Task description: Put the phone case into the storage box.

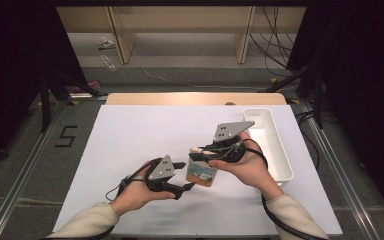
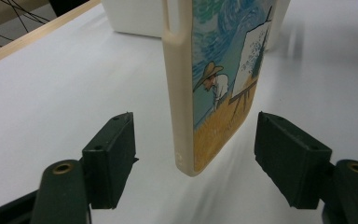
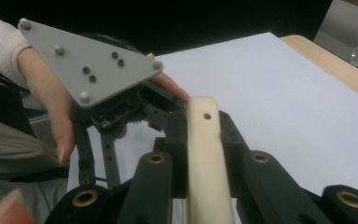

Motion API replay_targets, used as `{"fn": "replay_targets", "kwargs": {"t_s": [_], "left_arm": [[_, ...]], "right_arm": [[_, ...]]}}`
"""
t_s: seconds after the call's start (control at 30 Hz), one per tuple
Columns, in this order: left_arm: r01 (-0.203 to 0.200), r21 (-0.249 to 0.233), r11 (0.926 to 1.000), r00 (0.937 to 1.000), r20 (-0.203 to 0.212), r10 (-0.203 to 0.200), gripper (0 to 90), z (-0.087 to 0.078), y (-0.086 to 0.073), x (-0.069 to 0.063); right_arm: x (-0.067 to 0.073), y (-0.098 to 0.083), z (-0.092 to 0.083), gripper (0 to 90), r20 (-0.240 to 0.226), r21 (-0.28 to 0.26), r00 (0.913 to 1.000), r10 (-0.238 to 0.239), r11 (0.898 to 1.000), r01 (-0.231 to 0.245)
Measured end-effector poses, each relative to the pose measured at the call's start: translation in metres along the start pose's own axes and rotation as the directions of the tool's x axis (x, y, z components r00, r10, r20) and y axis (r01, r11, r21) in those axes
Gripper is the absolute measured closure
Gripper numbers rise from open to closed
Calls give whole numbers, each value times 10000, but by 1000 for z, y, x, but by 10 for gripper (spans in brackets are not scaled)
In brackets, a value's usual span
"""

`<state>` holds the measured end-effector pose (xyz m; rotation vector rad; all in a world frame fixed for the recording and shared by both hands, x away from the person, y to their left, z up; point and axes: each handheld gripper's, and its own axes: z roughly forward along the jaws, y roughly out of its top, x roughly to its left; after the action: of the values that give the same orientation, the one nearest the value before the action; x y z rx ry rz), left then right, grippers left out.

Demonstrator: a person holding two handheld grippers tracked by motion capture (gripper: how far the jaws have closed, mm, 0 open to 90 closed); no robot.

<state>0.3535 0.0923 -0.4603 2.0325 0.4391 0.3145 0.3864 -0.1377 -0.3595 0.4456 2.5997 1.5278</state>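
Right gripper [image 1: 207, 159], held in the person's right hand [image 1: 247, 162], is pinching a cream-edged phone case [image 1: 201, 172] at its upper end; in the right gripper view its two black fingers [image 3: 151, 184] are pressing flat against both faces of the case [image 3: 206, 158], whose narrow cream edge is facing the camera. The case is hanging upright above the white tabletop [image 1: 145, 135], near its middle and clear of the surface; its printed back is showing a painter in a straw hat at an easel in a wheat field [image 2: 219, 88]. Left gripper [image 1: 186, 176], held in the left hand [image 1: 140, 192], is lying level just beside the case's lower end; its fingers [image 2: 112, 156] are standing spread, one on each side of the lower corner of the case, neither touching it. A white rectangular tray [image 1: 275, 145] is sitting on the tabletop along its right edge, behind the right hand.
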Motion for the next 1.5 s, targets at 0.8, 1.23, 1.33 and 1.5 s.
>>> {"fn": "replay_targets", "kwargs": {"t_s": [0.8,1.23,1.33,1.5], "left_arm": [[-237,280,9993,9988,433,225,614,4,-3,1],[298,541,9981,9993,206,-310,776,1,1,4],[414,586,9974,9988,249,-429,788,0,1,4],[472,592,9971,9983,312,-491,793,0,1,4]], "right_arm": [[5,3,2,797,-297,-97,9996,-6,10000,3],[5,2,4,797,-416,-241,9991,47,9997,-57],[5,2,4,796,-432,-274,9991,18,9996,-30],[5,2,4,795,-462,-284,9989,-1,9996,-12]]}}
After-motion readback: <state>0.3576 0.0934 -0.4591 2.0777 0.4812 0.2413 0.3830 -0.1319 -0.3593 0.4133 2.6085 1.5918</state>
